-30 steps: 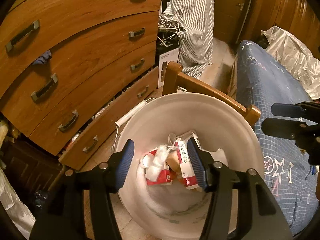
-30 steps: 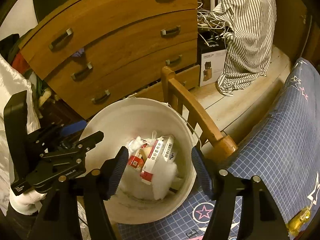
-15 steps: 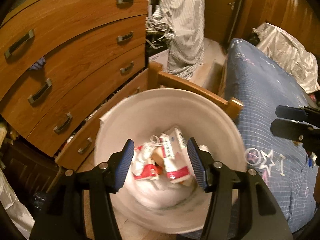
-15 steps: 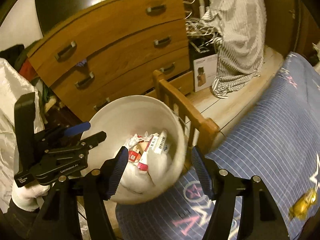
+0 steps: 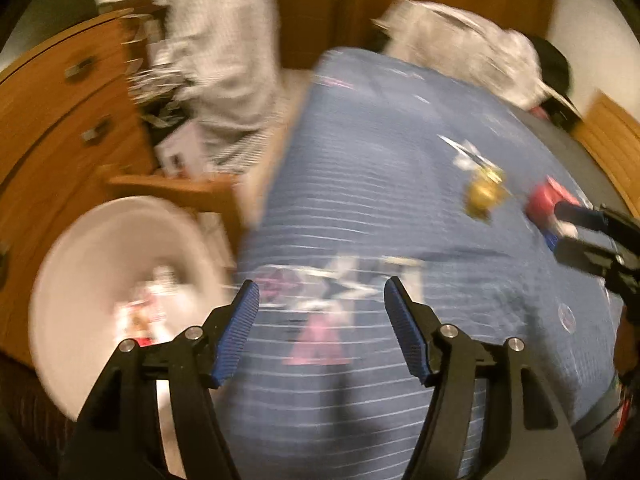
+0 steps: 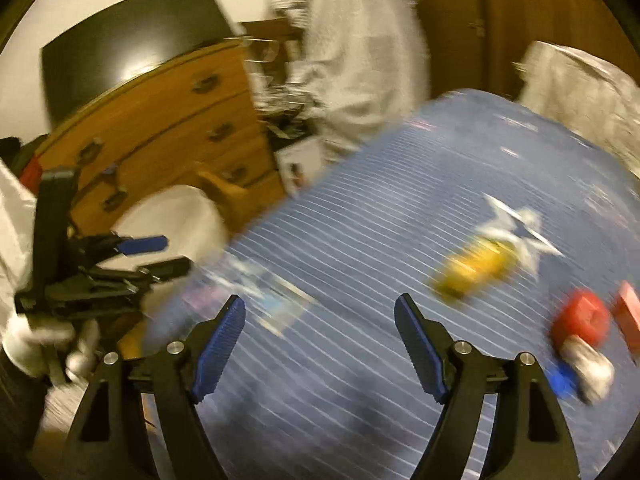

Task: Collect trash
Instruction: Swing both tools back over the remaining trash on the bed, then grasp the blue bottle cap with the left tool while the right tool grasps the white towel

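Observation:
Both views are motion-blurred. My left gripper (image 5: 322,296) hangs over the blue bed cover (image 5: 380,160), just right of the white trash bin (image 5: 100,280), which holds red and white packaging (image 5: 144,312). Its jaws are opening with nothing between them. My right gripper (image 6: 320,308) is over the same cover (image 6: 360,220), jaws also opening and empty. Ahead of it lie a yellow wrapper (image 6: 476,268), a red item (image 6: 582,316) and a white and blue scrap (image 6: 588,364). The left wrist view shows the yellow wrapper (image 5: 482,196) beside the right gripper (image 5: 568,232).
A wooden dresser (image 5: 48,128) stands behind the bin, with a wooden chair back (image 5: 180,188) between bin and bed. A striped garment (image 5: 224,60) hangs beyond. A pale crumpled cloth (image 5: 460,48) and a black cap (image 5: 554,68) lie at the bed's far end.
Both grippers swung right, away from above the bin and out over the bed. Their jaws stand wider than before. The bin now sits at the left of both views.

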The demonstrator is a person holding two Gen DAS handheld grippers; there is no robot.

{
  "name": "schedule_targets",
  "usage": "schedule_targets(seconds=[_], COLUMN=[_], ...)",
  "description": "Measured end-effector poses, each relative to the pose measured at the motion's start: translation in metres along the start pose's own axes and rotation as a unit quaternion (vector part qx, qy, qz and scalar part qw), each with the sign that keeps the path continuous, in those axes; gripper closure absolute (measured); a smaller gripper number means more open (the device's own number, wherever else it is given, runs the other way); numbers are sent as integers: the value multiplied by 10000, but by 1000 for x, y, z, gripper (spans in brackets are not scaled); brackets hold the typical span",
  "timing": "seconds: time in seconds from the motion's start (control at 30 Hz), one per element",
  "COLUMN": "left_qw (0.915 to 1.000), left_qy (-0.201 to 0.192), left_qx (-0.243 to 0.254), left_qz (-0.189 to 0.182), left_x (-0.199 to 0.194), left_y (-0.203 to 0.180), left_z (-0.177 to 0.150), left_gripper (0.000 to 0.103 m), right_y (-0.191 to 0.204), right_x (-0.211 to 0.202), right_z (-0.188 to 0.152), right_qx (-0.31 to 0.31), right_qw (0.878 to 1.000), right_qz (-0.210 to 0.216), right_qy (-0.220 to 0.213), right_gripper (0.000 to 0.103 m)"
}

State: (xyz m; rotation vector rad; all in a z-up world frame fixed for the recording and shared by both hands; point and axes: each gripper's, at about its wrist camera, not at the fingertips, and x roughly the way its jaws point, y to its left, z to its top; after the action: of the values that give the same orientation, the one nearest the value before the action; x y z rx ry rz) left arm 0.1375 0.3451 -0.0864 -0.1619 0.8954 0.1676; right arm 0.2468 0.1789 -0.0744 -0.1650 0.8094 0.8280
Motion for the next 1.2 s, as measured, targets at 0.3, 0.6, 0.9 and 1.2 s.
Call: schedule_targets(seconds=[0.3, 0.6, 0.9, 1.2], left_qw=[9857, 9703, 9639, 9678], left_qy=[367, 625, 628, 629], left_qx=[1274, 1707, 1893, 1880], left_qz=[-1045, -1596, -1763, -1551], left_x=[73, 129, 151, 169], left_y=[-169, -276, -320, -339], left_z=[0, 10, 19, 28], left_gripper=[40, 41, 41, 44], right_y=[-214, -267, -291, -303], right_x=[-50, 4, -2, -61], right_z=[-99, -95, -93, -141], right_qx=[-246, -1051, -360, 355], right_qw=[9820, 9826, 9886, 9818], right_qz=[-1732, -851, -890, -1344], right_qy=[713, 1275, 1161, 1297], right_gripper=[25, 32, 59, 56])
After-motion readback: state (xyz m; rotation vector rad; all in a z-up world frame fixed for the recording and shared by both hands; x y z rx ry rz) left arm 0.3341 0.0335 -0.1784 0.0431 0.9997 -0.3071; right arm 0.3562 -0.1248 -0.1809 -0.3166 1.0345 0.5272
